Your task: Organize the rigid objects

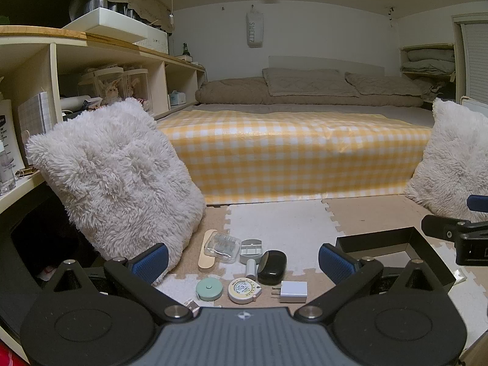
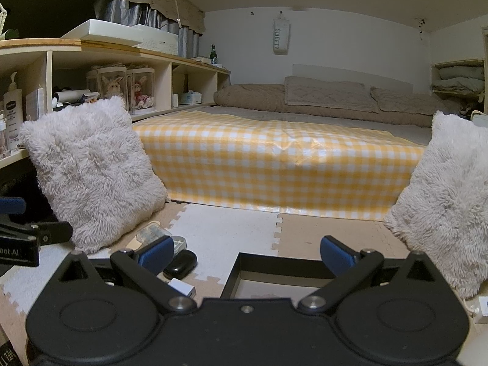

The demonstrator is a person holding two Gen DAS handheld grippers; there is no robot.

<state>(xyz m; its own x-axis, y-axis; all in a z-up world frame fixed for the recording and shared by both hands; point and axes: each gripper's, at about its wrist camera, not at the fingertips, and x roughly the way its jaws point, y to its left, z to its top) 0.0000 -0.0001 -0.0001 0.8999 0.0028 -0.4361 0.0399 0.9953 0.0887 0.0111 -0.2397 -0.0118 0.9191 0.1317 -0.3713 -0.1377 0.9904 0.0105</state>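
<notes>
Small rigid objects lie on the foam floor mat between my left gripper's fingers: a clear plastic case (image 1: 222, 246), a grey pill box (image 1: 252, 249), a black oval case (image 1: 272, 267), a white cylinder (image 1: 251, 268), a green tape measure (image 1: 209, 288), a white-yellow tape measure (image 1: 243, 290), a white charger (image 1: 292, 292) and a beige stick (image 1: 206, 254). My left gripper (image 1: 242, 260) is open and empty above them. An open black box (image 1: 396, 245) stands to their right, also in the right wrist view (image 2: 276, 270). My right gripper (image 2: 247, 256) is open and empty over that box.
Two fluffy white cushions (image 1: 119, 177) (image 2: 442, 192) lean at the left and right. A low bed with a yellow checked cover (image 1: 289, 155) lies beyond the mat. A wooden shelf unit (image 1: 106, 70) runs along the left wall.
</notes>
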